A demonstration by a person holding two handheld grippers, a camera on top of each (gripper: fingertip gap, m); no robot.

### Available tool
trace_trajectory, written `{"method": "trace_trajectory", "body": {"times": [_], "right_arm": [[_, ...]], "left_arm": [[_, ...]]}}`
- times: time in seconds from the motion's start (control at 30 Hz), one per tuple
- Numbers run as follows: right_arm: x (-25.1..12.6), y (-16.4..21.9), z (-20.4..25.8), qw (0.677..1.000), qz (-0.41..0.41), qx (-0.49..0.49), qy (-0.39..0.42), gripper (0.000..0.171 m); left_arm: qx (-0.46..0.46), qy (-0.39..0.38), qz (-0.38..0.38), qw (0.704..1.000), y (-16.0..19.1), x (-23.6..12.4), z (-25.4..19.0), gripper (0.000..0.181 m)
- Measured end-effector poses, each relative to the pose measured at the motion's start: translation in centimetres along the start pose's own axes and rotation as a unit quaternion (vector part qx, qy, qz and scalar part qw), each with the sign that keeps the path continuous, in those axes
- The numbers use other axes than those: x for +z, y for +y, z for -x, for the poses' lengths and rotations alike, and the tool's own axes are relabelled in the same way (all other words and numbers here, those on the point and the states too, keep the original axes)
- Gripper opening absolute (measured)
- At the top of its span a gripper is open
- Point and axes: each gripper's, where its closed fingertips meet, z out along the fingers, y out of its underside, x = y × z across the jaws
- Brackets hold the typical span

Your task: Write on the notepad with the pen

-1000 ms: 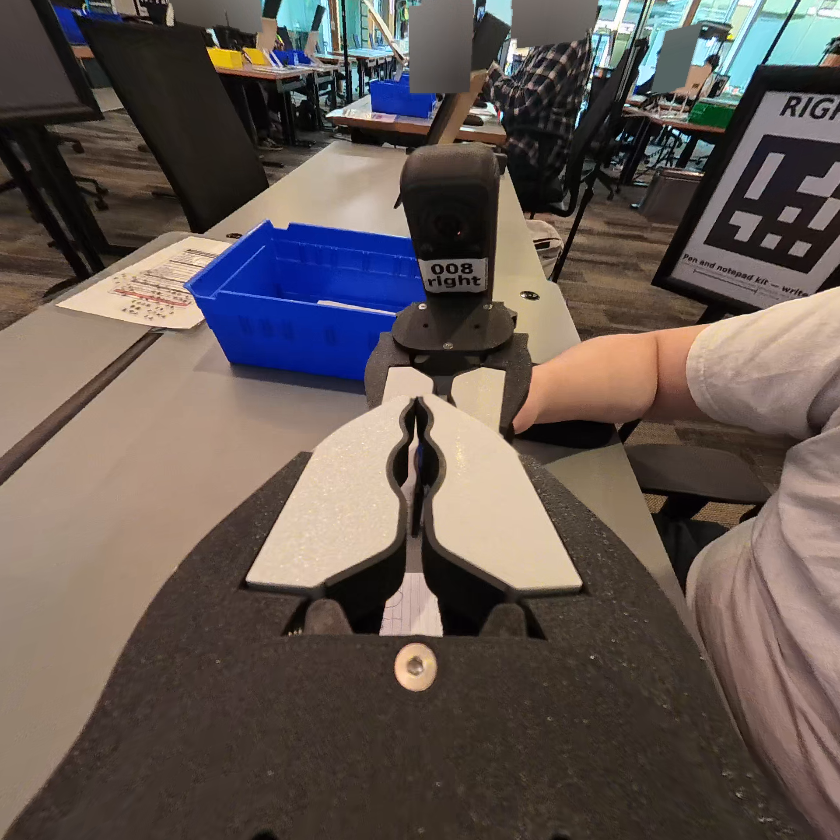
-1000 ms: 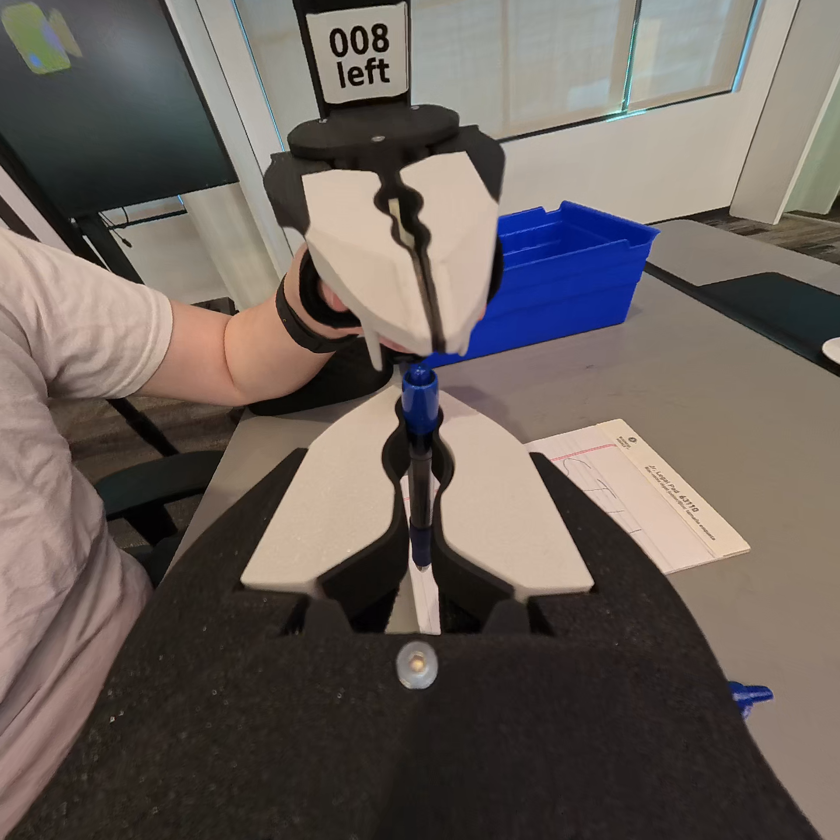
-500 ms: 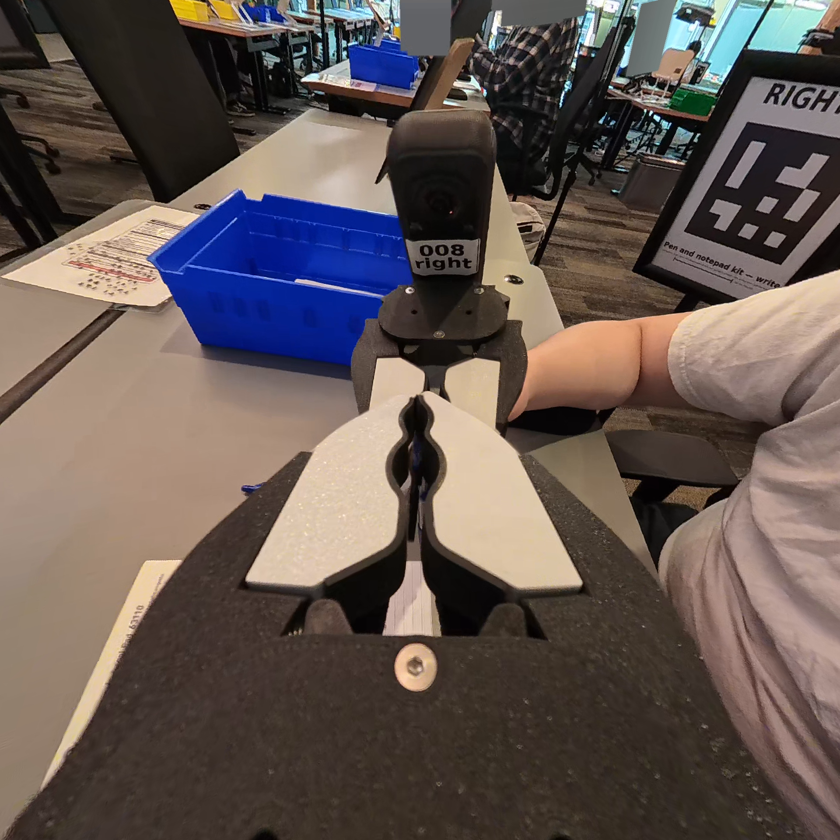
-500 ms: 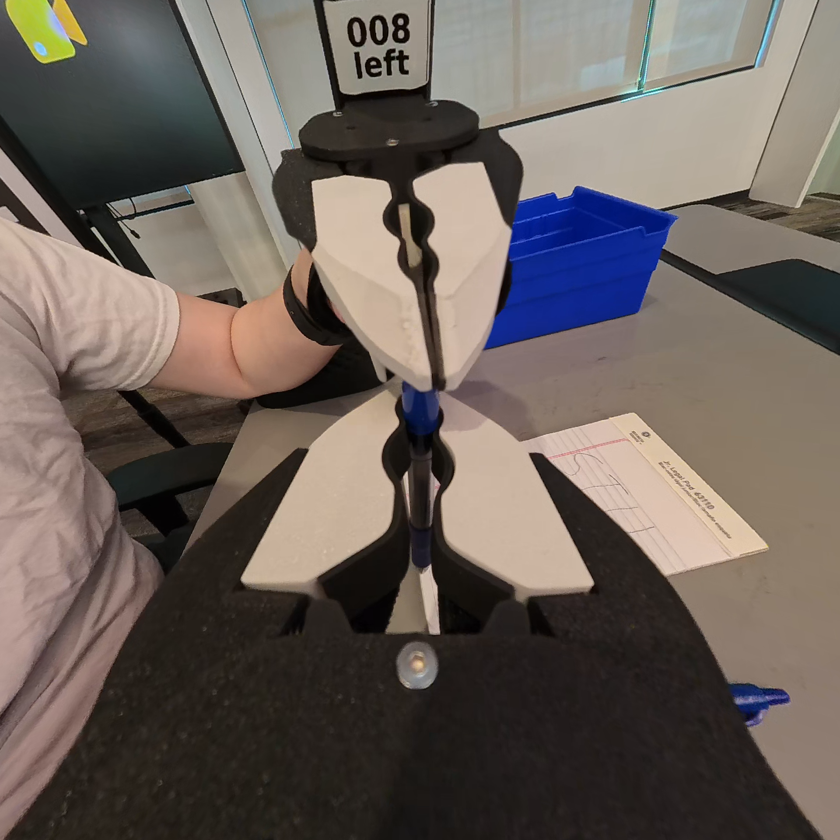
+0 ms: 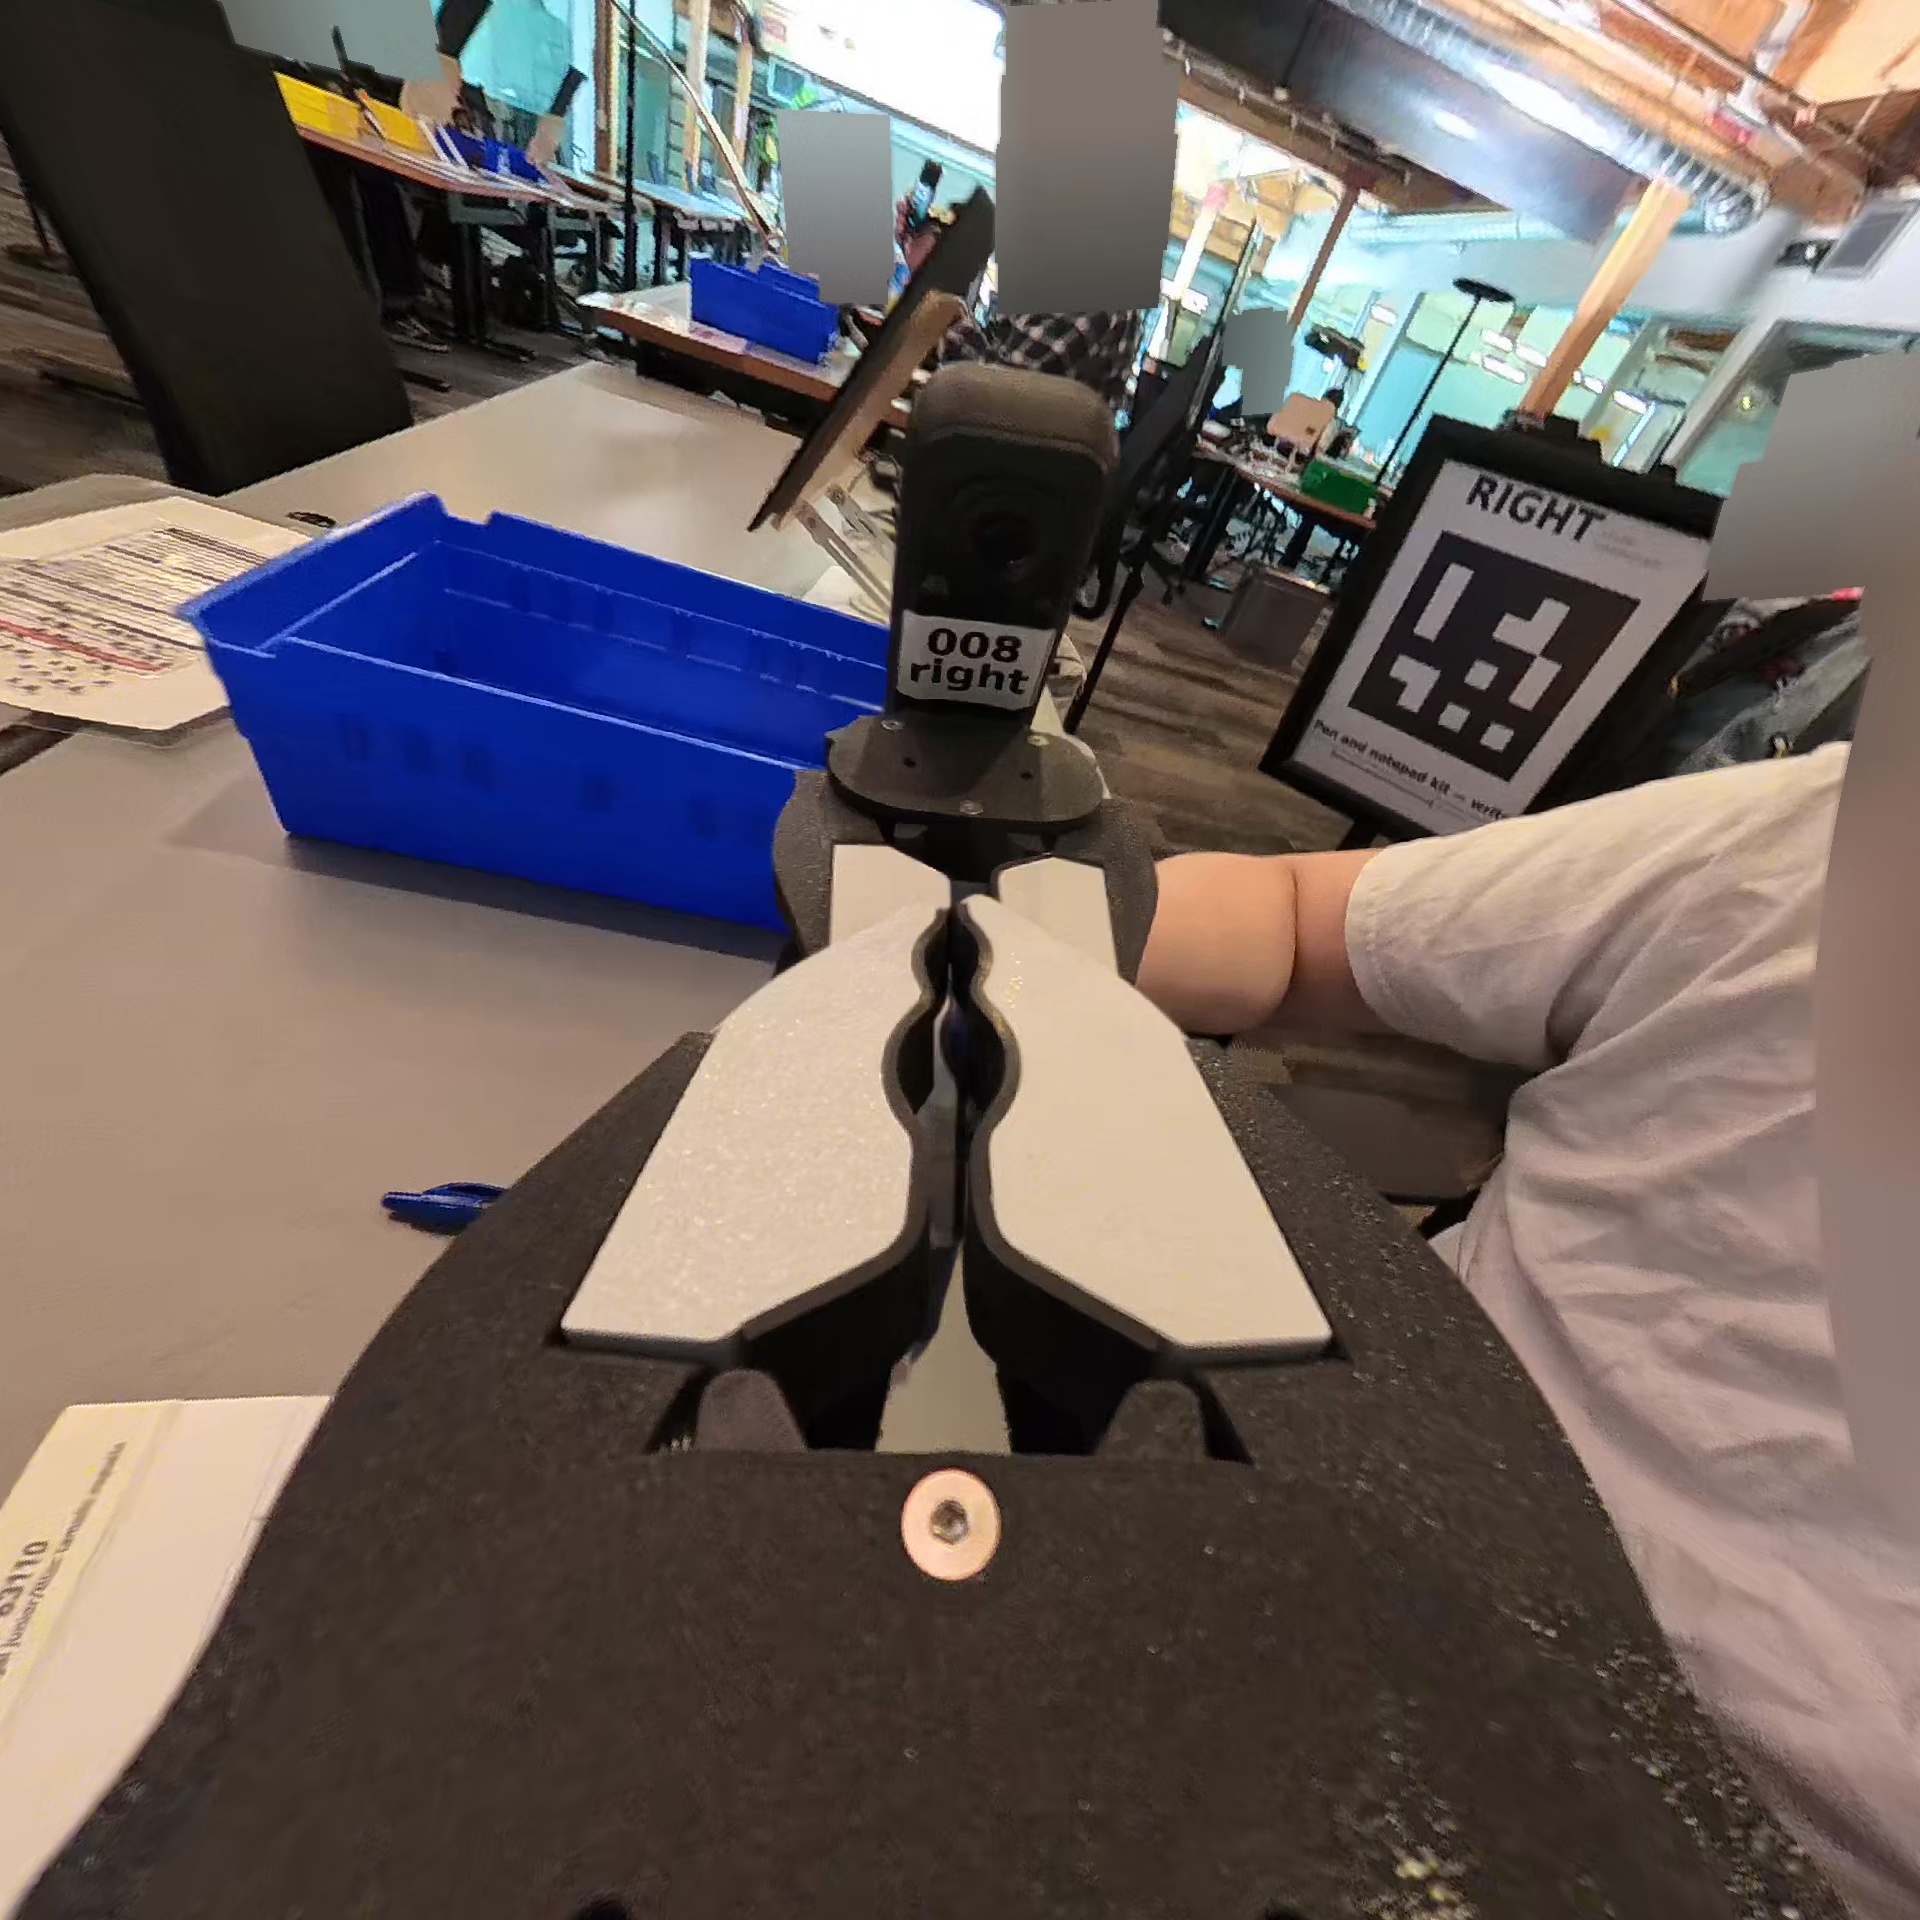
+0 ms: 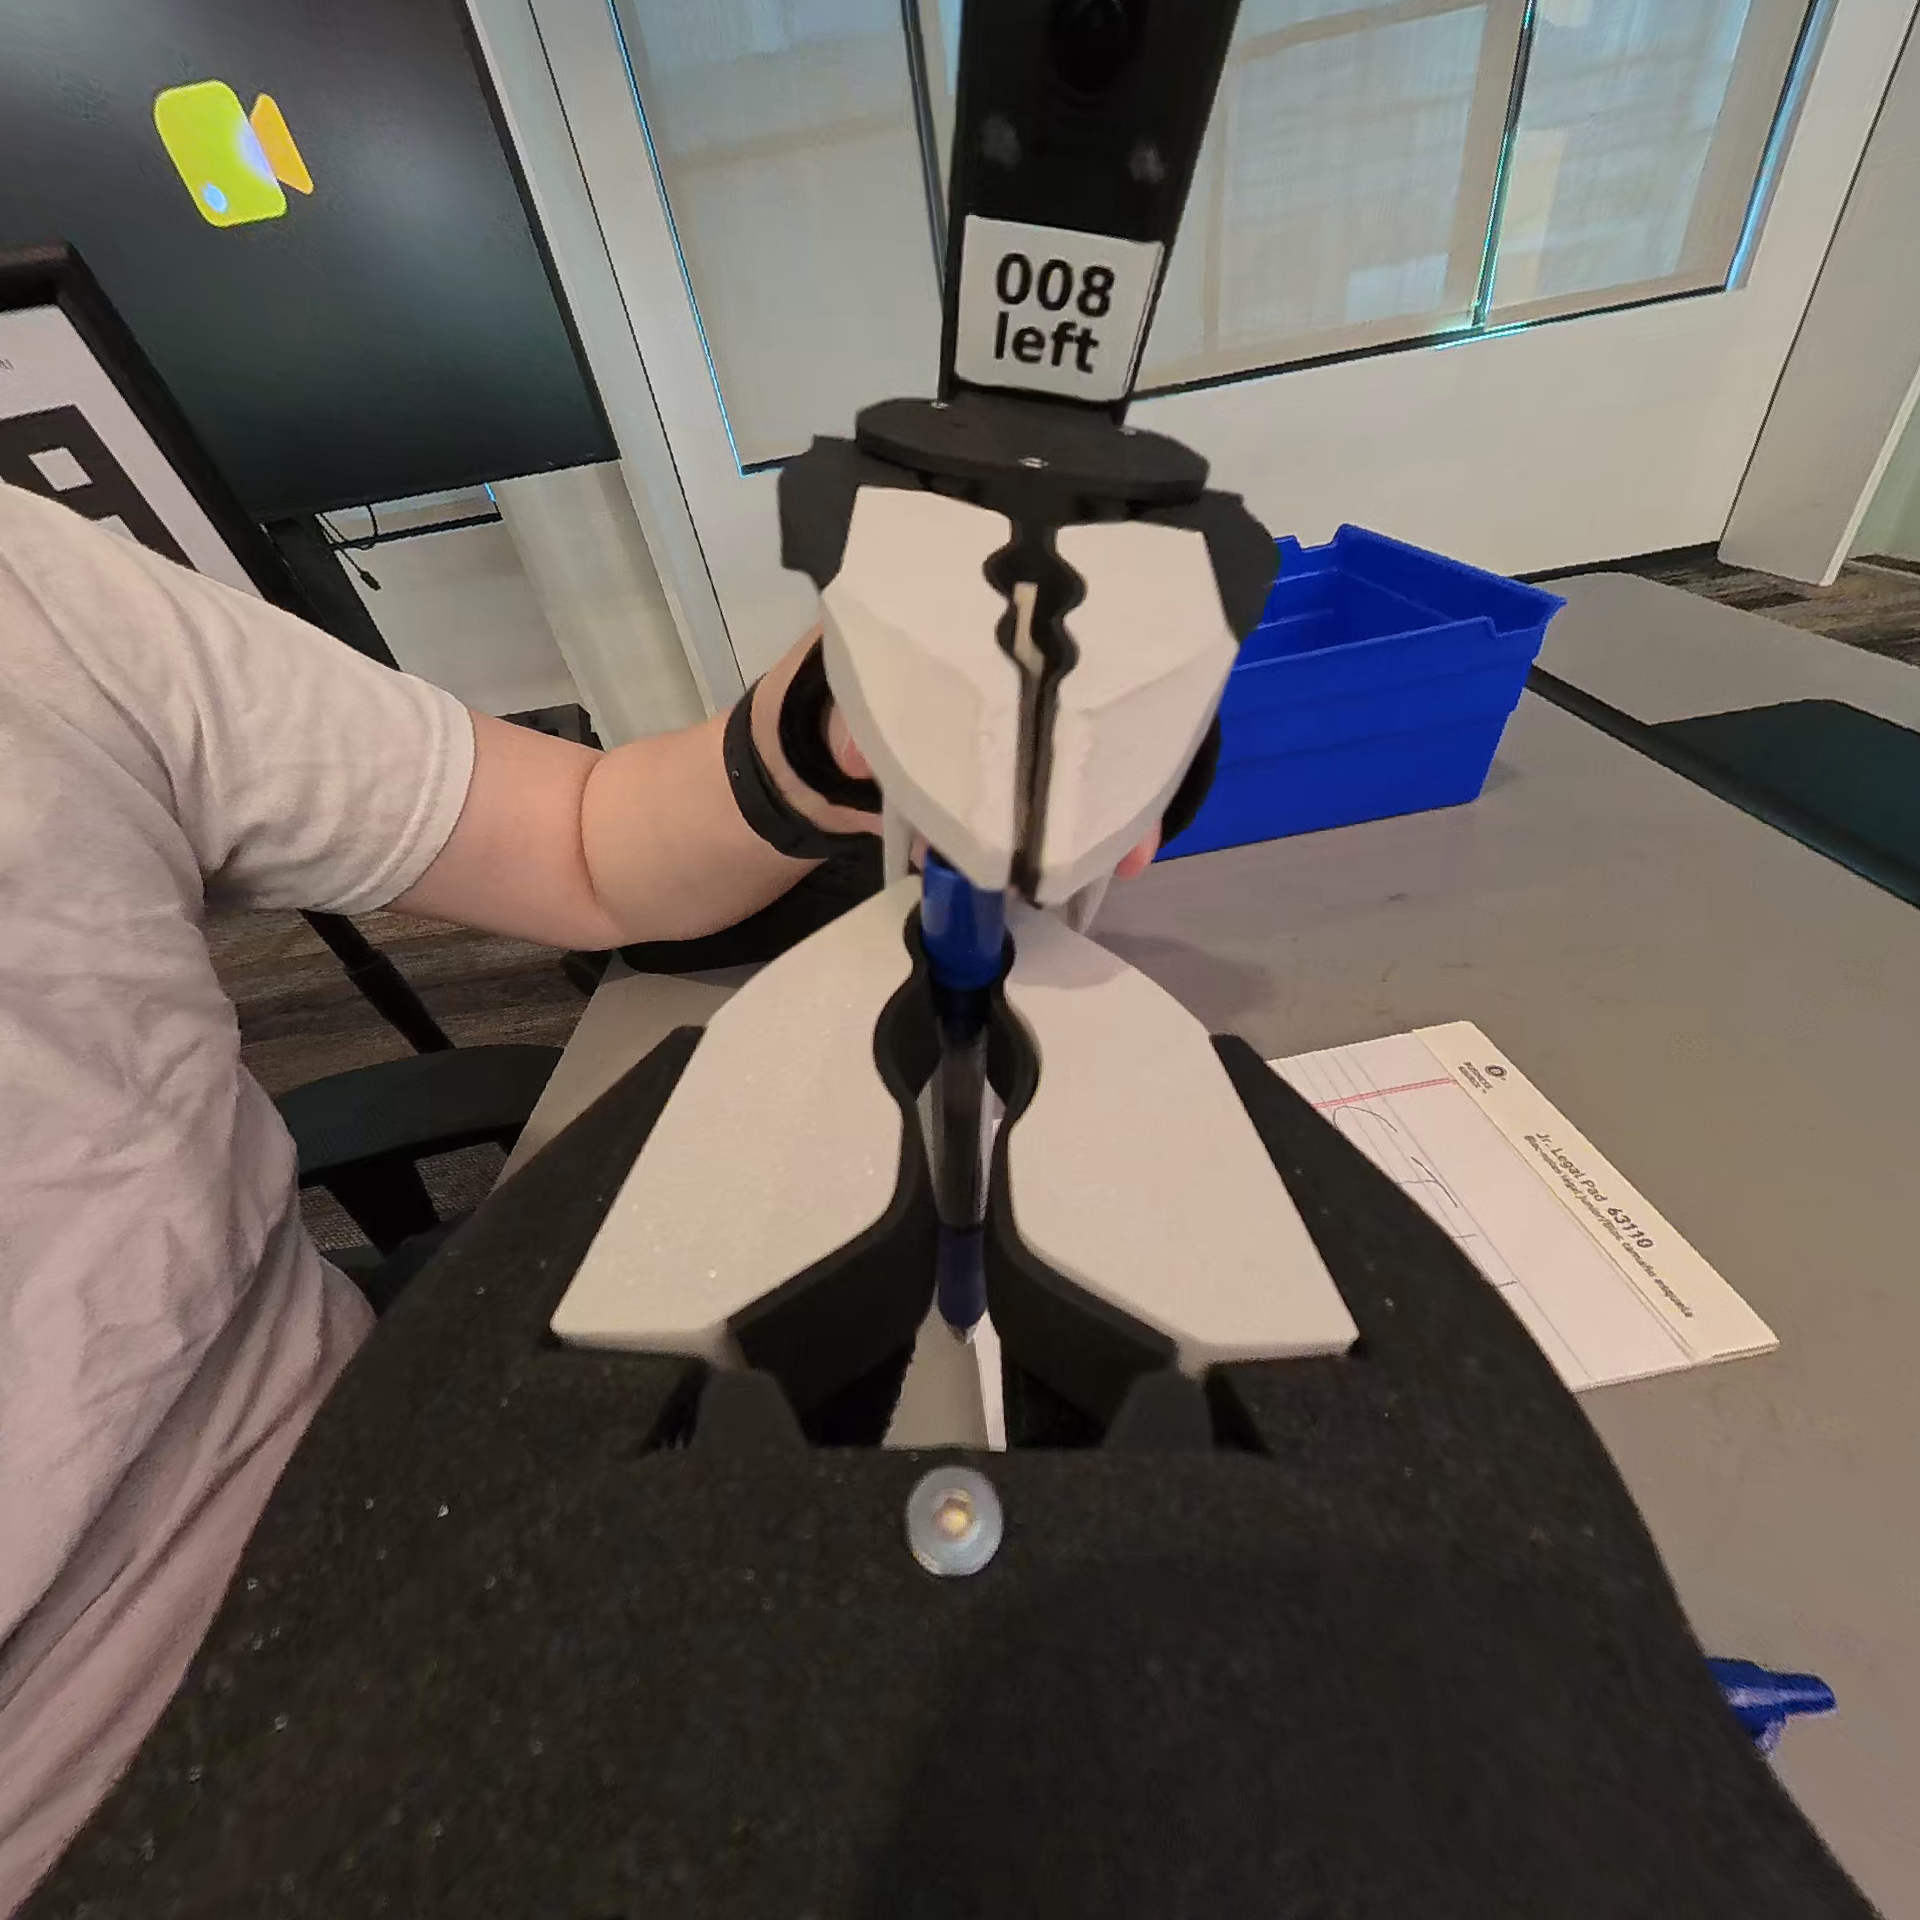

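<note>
**Over the grey table, two grippers meet at one pen**

Between the white fingers of the right gripper point(image 6: 961, 940) lies a blue-and-black ballpoint pen point(image 6: 958, 1091), clamped along the narrow slot with its tip pointing back toward the camera and its blue rear end sticking out past the fingertips; the jaws are drawn in tight against the barrel. Facing it nose to nose, the left gripper point(image 6: 1023, 883) has its white fingers pressed together with only a thin dark seam between them; its tips sit right at the pen's blue end, and whether they actually pinch it I cannot tell. From the left wrist view the left gripper point(image 5: 951, 925) shows the same closed seam, with a sliver of blue visible in the scalloped gap; the right gripper point(image 5: 971, 894) stands just beyond its tips.

A white lined notepad with a cream binding strip point(image 6: 1538, 1195) lies flat on the grey table point(image 6: 1558, 935) to the right of the pen, not touched by it; a few pen strokes mark the page. A small blue pen cap point(image 5: 442, 1200) rests on the table near the pad; a blue plastic bin point(image 5: 499, 707) stands farther back.
</note>
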Motion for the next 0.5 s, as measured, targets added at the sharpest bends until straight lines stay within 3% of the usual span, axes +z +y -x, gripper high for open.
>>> {"method": "trace_trajectory", "body": {"times": [0.2,0.3,0.5], "right_arm": [[-0.9,-0.4,-1.1,0.999,-0.006,0.047,-0.001,0.004],[-1.8,-0.4,-2.5,0.994,-0.012,0.112,0.007,0.004],[-4.4,4.1,-6.9,0.957,0.075,0.265,0.093,0.004]], "left_arm": [[0.039,0.016,-0.156,0.987,-6.9,-4.2,-3.1,0.0],[0.108,-0.053,-0.123,0.985,-7.3,-5.2,-3.2,0.0],[0.107,-0.057,-0.075,0.99,-6.4,-4.8,-3.6,0.0]]}}
